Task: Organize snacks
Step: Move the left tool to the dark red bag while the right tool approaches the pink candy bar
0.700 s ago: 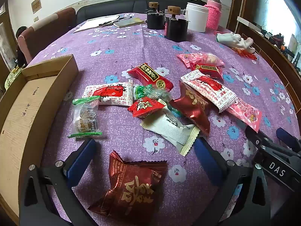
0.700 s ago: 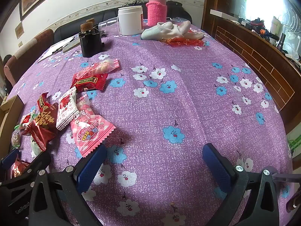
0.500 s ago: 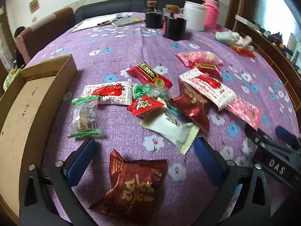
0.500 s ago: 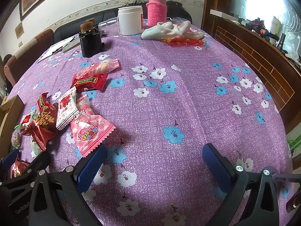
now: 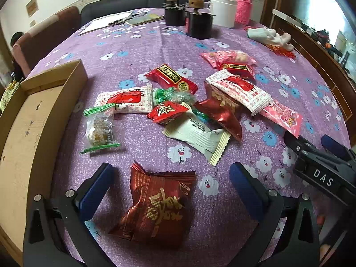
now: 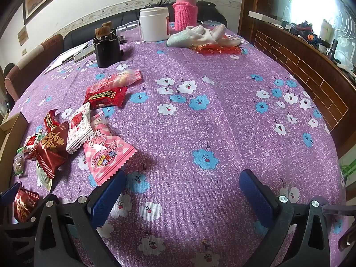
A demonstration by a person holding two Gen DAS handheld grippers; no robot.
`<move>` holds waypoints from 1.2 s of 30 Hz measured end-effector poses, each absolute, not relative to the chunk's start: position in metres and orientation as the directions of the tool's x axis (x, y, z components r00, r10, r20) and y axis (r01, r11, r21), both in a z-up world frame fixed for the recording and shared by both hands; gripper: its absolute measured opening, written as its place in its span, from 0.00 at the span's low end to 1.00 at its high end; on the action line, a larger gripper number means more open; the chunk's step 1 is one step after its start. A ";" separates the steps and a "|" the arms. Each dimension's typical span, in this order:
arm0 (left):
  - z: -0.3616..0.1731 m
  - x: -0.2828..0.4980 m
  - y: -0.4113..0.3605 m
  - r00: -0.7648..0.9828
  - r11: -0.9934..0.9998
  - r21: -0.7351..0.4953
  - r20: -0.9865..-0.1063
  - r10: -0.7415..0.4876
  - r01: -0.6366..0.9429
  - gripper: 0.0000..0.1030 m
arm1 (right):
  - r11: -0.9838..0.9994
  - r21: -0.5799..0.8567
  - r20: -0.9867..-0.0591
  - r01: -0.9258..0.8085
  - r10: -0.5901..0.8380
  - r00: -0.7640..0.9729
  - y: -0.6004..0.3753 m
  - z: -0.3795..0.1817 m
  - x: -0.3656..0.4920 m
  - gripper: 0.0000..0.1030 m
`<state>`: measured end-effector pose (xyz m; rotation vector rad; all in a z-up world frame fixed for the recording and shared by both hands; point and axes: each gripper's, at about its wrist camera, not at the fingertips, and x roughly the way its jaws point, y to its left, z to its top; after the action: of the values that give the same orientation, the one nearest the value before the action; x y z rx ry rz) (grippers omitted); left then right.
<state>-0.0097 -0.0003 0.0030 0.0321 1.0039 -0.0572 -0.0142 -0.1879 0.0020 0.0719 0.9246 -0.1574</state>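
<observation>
Several wrapped snacks lie scattered on a purple flowered tablecloth. A dark red foil packet (image 5: 155,204) lies flat between the blue pads of my left gripper (image 5: 171,184), which stands open above it without touching. Beyond it lie a white wrapper (image 5: 198,135), a clear green-edged packet (image 5: 100,130) and a red bar (image 5: 171,77). An open cardboard box (image 5: 33,115) sits on the left. My right gripper (image 6: 181,191) is open over bare cloth; a pink packet (image 6: 106,153) lies just left of its left pad.
At the table's far side stand two black jars (image 5: 198,25), a white tub (image 6: 154,24), a pink-sleeved flask (image 6: 185,11) and a white cloth (image 6: 200,35). Papers (image 5: 111,21) lie far left. A wooden ledge (image 6: 311,71) runs along the right.
The left wrist view has crept slightly forward, so the dark red packet sits a little lower between the pads. The right gripper has not moved.
</observation>
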 end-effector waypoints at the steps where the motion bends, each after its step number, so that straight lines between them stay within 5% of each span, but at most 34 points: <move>1: 0.004 -0.011 0.001 0.532 0.997 -0.004 -0.845 -0.045 0.077 1.00 | 0.986 -0.005 -0.800 0.166 -0.104 0.591 -0.188 0.002 -0.014 1.00; 6: 0.036 -0.037 0.020 0.615 0.990 -0.110 -0.776 -0.139 0.086 1.00 | 0.990 0.006 -0.824 0.139 -0.074 0.562 -0.189 0.004 -0.015 1.00; 13: 0.136 -0.100 0.083 0.852 0.989 -0.146 -0.514 -0.099 0.027 1.00 | 0.993 -0.010 -0.840 0.114 -0.070 0.538 -0.186 0.002 -0.021 1.00; 18: 0.154 -0.108 0.129 0.866 0.986 -0.167 -0.496 -0.063 -0.025 1.00 | 0.994 -0.050 -0.841 0.095 -0.093 0.532 -0.180 0.014 -0.027 0.93; 21: 0.155 -0.120 0.141 0.889 0.984 -0.173 -0.456 -0.044 -0.040 1.00 | 0.998 -0.039 -0.748 0.051 -0.063 0.661 -0.163 0.050 -0.048 0.90; 25: 0.143 -0.129 0.138 0.890 0.990 -0.142 -0.455 -0.042 -0.026 1.00 | 0.998 -0.026 -0.583 -0.050 0.025 0.812 -0.134 0.084 -0.075 1.00; 30: 0.117 -0.126 0.121 0.819 0.983 -0.169 -0.551 -0.159 0.077 1.00 | 0.989 -0.093 -0.687 -0.112 0.018 0.727 -0.113 0.072 -0.045 1.00; 31: 0.111 -0.126 0.114 0.804 0.980 -0.169 -0.565 -0.184 0.106 0.98 | 0.991 -0.078 -0.707 -0.111 0.024 0.707 -0.117 0.068 -0.037 0.94; 34: 0.094 -0.120 0.092 0.748 0.971 -0.158 -0.619 -0.240 0.182 0.63 | 0.996 -0.013 -0.767 -0.088 0.046 0.640 -0.135 0.051 -0.021 0.57; 36: 0.083 -0.114 0.080 0.711 0.964 -0.161 -0.652 -0.265 0.211 0.55 | 0.993 0.037 -0.784 -0.110 0.097 0.613 -0.143 0.037 -0.017 0.57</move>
<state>-0.1137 0.0796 0.0833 -0.0771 0.7341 -0.2641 -0.0171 -0.1434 0.0372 -0.0158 0.9027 0.1195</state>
